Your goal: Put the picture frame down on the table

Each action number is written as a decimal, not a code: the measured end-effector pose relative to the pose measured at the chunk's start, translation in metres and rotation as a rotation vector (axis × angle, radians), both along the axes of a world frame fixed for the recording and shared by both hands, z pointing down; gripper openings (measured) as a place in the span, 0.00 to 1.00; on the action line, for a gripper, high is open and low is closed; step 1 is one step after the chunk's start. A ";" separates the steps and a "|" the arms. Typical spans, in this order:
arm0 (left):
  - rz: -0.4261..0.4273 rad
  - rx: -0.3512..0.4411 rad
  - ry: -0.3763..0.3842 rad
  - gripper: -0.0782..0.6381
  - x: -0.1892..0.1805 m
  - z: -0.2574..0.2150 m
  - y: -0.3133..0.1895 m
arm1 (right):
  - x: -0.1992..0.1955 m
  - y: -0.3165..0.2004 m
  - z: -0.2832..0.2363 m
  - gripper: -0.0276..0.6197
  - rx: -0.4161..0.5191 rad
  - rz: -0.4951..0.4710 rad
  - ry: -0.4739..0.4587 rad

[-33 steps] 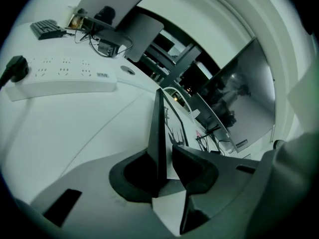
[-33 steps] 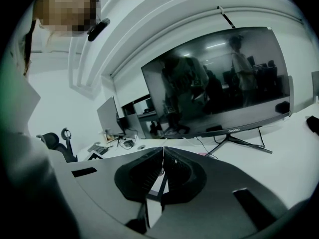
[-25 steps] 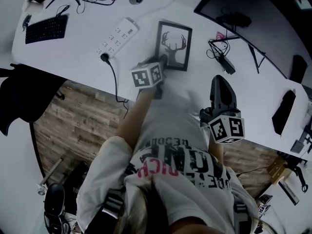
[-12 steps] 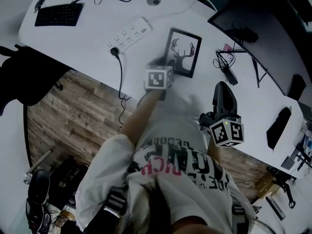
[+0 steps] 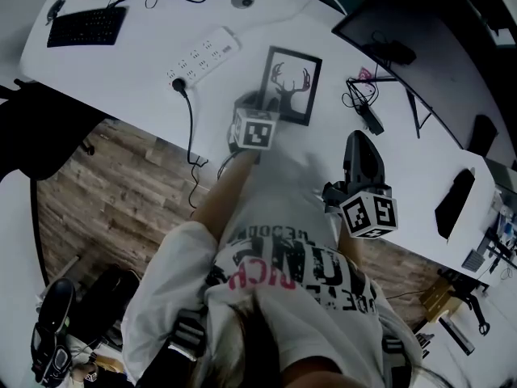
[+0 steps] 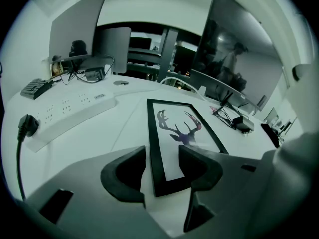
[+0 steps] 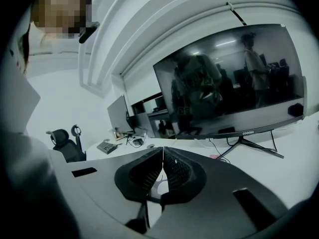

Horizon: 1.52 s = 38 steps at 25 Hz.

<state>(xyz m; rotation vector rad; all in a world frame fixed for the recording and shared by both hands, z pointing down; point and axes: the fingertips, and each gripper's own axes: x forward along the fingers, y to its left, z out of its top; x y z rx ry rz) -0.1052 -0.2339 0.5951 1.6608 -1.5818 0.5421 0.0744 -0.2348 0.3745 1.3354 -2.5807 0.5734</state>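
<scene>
A white curved tabletop (image 5: 145,71) runs across the head view above a strip of wooden floor (image 5: 121,192), with a dark monitor (image 5: 428,23) along its far right edge. The picture frame (image 5: 289,85), a black border round a stag's head, lies flat on the tabletop near the middle. A white power strip (image 5: 202,56) sits at its 10 o'clock, a keyboard (image 5: 85,27) lies well beyond that, and a tangle of black cables (image 5: 363,95) lies at its 3 o'clock. The left claw (image 5: 252,103) is at the frame's 7 o'clock, over the near left corner. A second ago that claw was closed down on the same corner. Its jaws have just been opening and now stand wide. In the left gripper view the frame's left rail and near corner (image 6: 157,183) lie in the gap of the left claw (image 6: 162,156), and neither pad presses on the rail. Whether the right pad (image 6: 192,158) still brushes the glass I cannot quite tell from this angle. The marker cube on the left claw also shows a different face than before, so the hand has rolled. The right claw (image 5: 361,145) hangs at the frame's 4 o'clock near the tabletop's front edge, much where it was earlier. In its own view its ribbed jaws (image 7: 163,158) are pressed together with nothing between them.
</scene>
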 end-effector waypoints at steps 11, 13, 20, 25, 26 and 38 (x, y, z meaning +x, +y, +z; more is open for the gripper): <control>0.006 0.001 -0.008 0.39 -0.001 0.002 -0.001 | 0.008 0.006 -0.007 0.05 0.031 0.022 -0.001; 0.011 -0.003 -0.003 0.39 -0.001 0.001 -0.001 | 0.010 0.008 -0.009 0.05 0.036 0.028 -0.001; 0.031 0.044 0.003 0.38 -0.001 -0.015 -0.002 | 0.013 0.015 -0.013 0.05 0.053 0.048 -0.010; 0.039 0.089 0.004 0.32 -0.003 -0.033 -0.005 | 0.014 0.017 -0.015 0.05 0.064 0.059 -0.014; 0.042 0.100 0.000 0.30 -0.003 -0.038 -0.006 | 0.014 0.018 -0.016 0.05 0.065 0.061 -0.015; 0.071 0.226 -0.063 0.12 -0.003 -0.082 -0.016 | 0.021 0.025 -0.023 0.05 0.090 0.090 -0.028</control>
